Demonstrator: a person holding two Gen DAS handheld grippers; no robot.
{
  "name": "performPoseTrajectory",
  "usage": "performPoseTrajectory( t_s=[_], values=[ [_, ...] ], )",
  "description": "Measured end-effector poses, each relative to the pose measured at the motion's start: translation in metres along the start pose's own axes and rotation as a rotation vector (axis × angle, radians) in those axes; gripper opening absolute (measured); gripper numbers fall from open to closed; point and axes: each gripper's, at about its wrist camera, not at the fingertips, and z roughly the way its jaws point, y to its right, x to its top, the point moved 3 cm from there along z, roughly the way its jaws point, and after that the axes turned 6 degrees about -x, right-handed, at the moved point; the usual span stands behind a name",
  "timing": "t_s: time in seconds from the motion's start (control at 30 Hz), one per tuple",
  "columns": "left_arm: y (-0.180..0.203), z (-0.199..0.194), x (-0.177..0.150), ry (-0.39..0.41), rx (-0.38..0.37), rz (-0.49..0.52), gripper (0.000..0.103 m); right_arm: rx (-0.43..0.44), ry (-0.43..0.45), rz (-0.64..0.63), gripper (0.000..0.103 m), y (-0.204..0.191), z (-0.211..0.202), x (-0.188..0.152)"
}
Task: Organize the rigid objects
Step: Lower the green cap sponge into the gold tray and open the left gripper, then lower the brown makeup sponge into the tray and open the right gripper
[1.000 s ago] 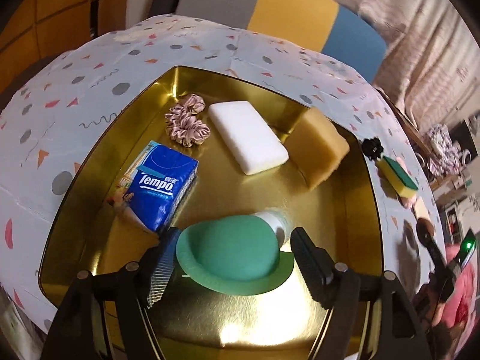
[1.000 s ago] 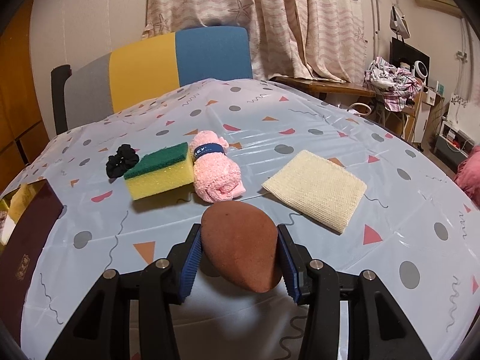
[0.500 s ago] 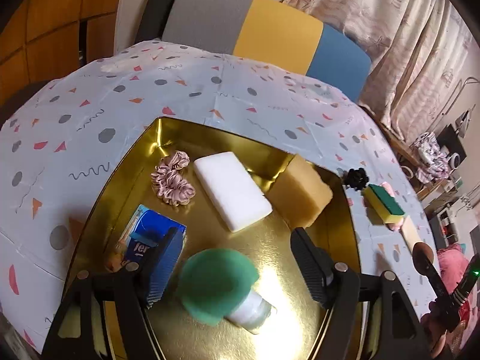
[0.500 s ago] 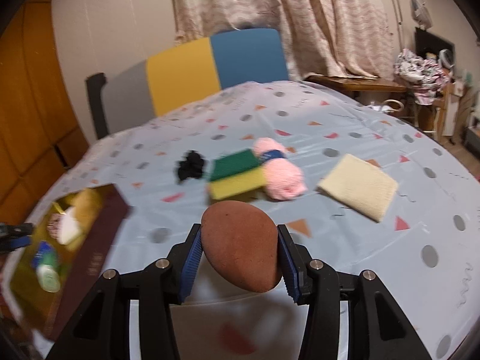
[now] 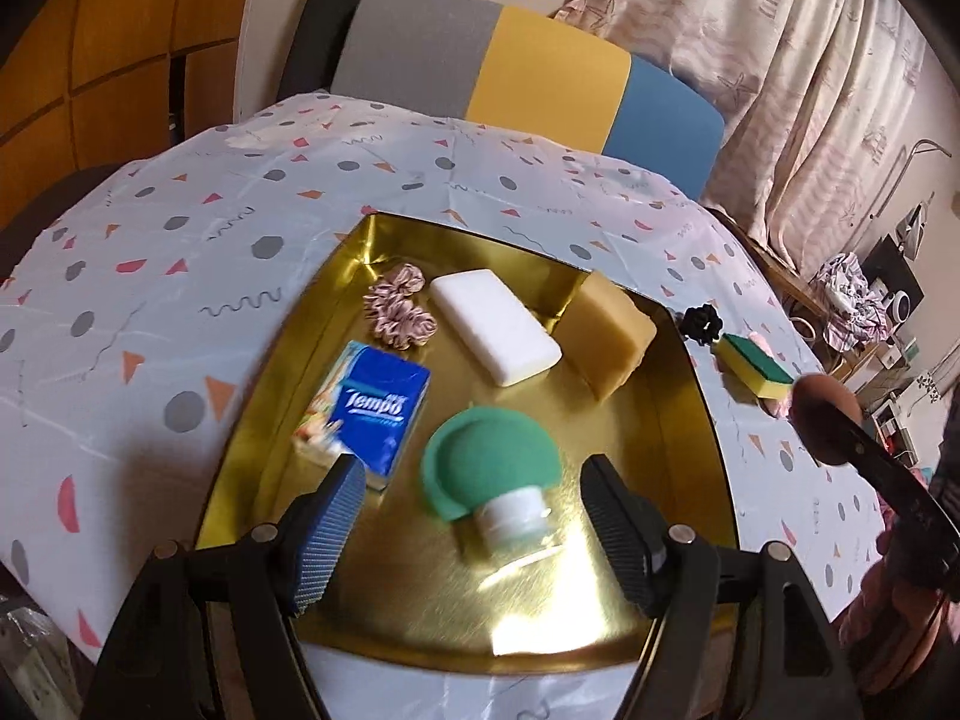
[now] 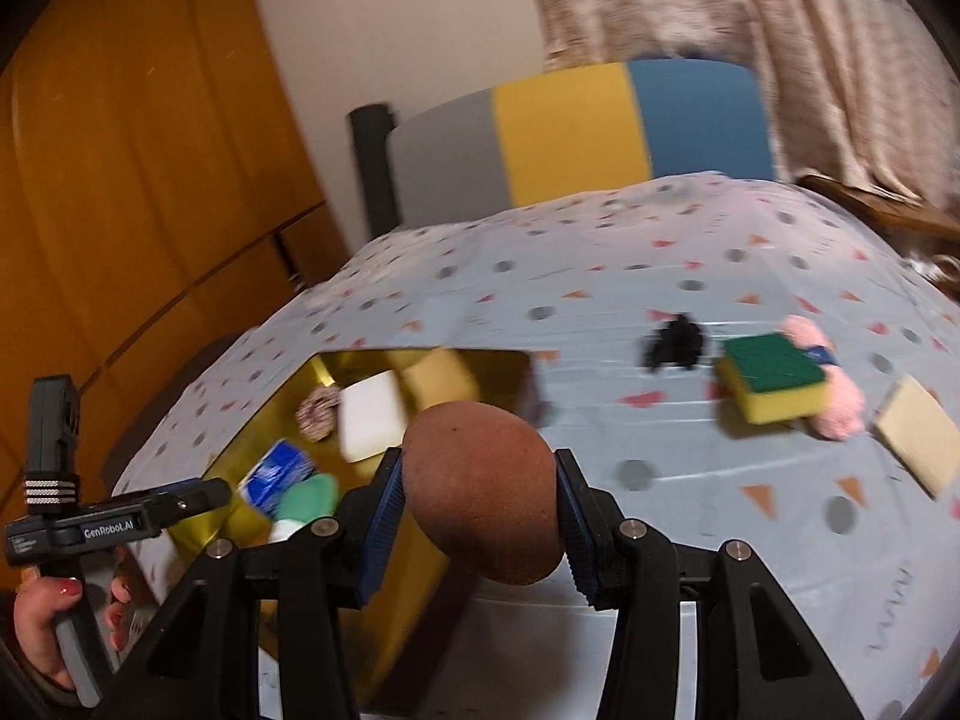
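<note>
1. Left gripper: jaws spread wide, nothing between pads. Green-capped bottle released a second ago, now lying on its side on the gold tray floor, just ahead of the fingers. Backed off and up since then.
2. Right gripper: pinching the brown egg-shaped object, grip unchanged. Swung left from over the sponge and pink towel; tray now straight ahead.
3. Already in tray: tissue pack, scrunchie, white block, tan block.
4. Reads as: one drop done, next incoming. Likely free spot right of the bottle.
5. Still out on the tablecloth: sponge, towel, black scrunchie, beige cloth.
</note>
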Motion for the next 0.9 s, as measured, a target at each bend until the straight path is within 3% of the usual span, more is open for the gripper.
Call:
performPoseTrajectory(
  t_s=[0.23, 0.5, 0.6, 0.67, 0.73, 0.9],
  values=[
    [-0.015, -0.011, -0.011, 0.006, -0.002, -0.030, 0.075, 0.030, -0.115, -0.124, 0.050, -0.055, 0.038, -0.002],
    [-0.025, -0.018, -0.019, 0.003, 0.000, -0.048, 0.075, -0.031, -0.276, -0.212, 0.051, -0.085, 0.102, -0.008],
    [-0.031, -0.021, -0.021, 0.005, 0.003, -0.057, 0.075, -0.035, -0.289, -0.201, 0.053, -0.087, 0.113, -0.005],
    [-0.034, -0.022, -0.023, 0.004, 0.005, -0.064, 0.075, -0.029, -0.289, -0.188, 0.062, -0.087, 0.117, -0.002],
    [-0.036, -0.023, -0.023, 0.004, 0.009, -0.070, 0.075, -0.033, -0.272, -0.183, 0.078, -0.088, 0.115, 0.000],
    [-0.036, -0.023, -0.023, 0.010, -0.005, -0.084, 0.075, -0.030, -0.217, -0.167, 0.080, -0.084, 0.094, 0.004]
  ],
)
